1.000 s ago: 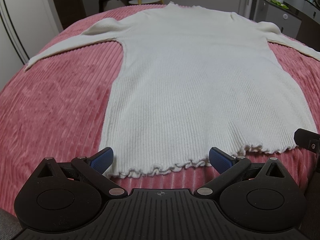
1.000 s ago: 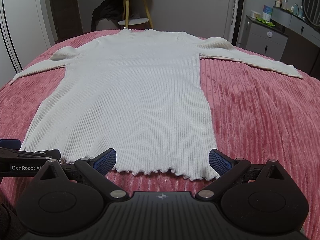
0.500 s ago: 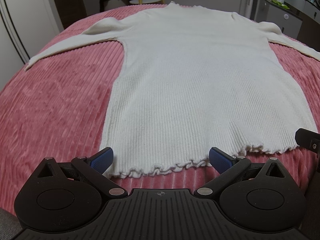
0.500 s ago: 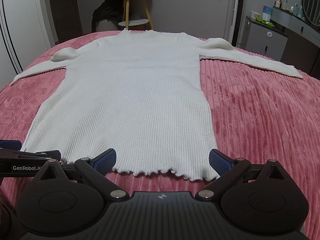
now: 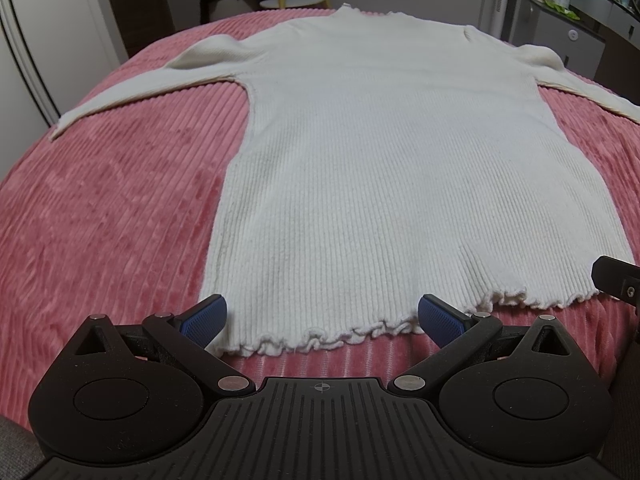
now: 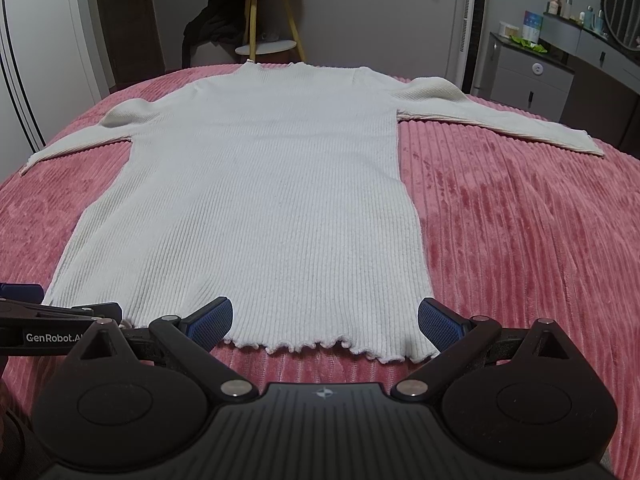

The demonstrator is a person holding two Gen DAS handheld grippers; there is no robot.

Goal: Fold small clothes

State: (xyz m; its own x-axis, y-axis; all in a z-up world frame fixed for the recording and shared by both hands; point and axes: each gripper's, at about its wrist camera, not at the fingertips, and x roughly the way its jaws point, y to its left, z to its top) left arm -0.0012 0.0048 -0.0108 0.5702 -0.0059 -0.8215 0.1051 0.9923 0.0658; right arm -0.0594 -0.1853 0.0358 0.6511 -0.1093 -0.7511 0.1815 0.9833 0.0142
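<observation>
A cream ribbed long-sleeved top [image 5: 384,152] lies flat on the pink corduroy bed cover [image 5: 100,208], hem towards me, both sleeves spread out; it also shows in the right wrist view [image 6: 264,200]. My left gripper [image 5: 320,318] is open and empty, its blue pads just before the hem's left part. My right gripper [image 6: 324,320] is open and empty at the hem's right part. The left gripper's fingers [image 6: 60,312] show at the left edge of the right wrist view.
The bed cover [image 6: 520,240] spreads wide to both sides of the top. Beyond the bed stand a yellow-legged side table [image 6: 266,46] with dark clothes and a grey dresser [image 6: 532,76] with bottles. White wardrobe doors [image 5: 32,40] stand at the left.
</observation>
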